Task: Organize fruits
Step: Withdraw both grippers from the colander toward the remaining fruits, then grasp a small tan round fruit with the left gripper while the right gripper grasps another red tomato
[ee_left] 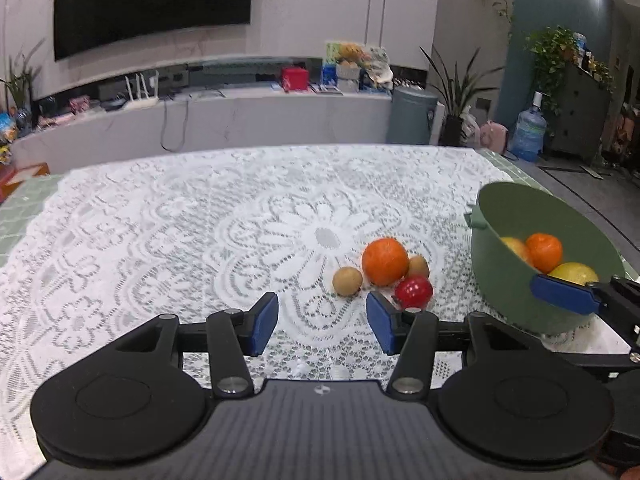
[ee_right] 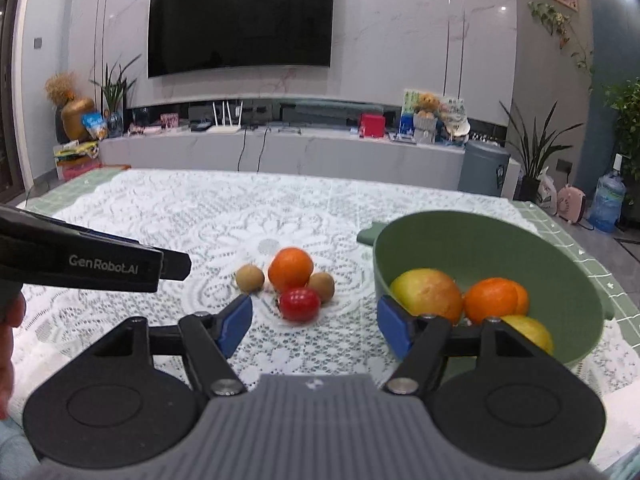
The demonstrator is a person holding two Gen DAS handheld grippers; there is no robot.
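Left wrist view: the left gripper (ee_left: 322, 322) hangs over the lace-covered worktop (ee_left: 160, 220) with its jaws apart and nothing between them; just past its blue pads (ee_left: 264, 322) lies a small cluster of fruit, all touching or nearly so; a large orange (ee_left: 385, 261) sits in the middle, round with no clear long axis; a brown kiwi (ee_left: 347, 281) lies at its left, a second kiwi (ee_left: 418, 266) half hidden at its right, and a glossy red fruit (ee_left: 414, 292) nearest the camera, just beside the right-hand pad, its long axis roughly across the picture. To the right stands a green bowl (ee_left: 504, 280), which appears tilted in this view, holding a smaller orange (ee_left: 544, 251) and two yellow fruits; a pad of the right gripper (ee_left: 566, 294) shows over the bowl's near rim.

Right wrist view: the right gripper (ee_right: 315, 324) also has its jaws spread wide and empty; the red fruit (ee_right: 300, 304) lies ahead, in line with the gap between them but beyond the tips, blurred; behind it sit the large orange (ee_right: 290, 268) and the two kiwis (ee_right: 249, 277), (ee_right: 321, 286); the bowl (ee_right: 472, 236) is right of the cluster, with a yellow-red fruit (ee_right: 426, 294), an orange (ee_right: 496, 300) and a yellow fruit (ee_right: 528, 330) inside; the right-hand pad overlaps the bowl's near wall. The left gripper's body (ee_right: 92, 266) reaches in from the left edge, a hand (ee_right: 8, 332) behind it.
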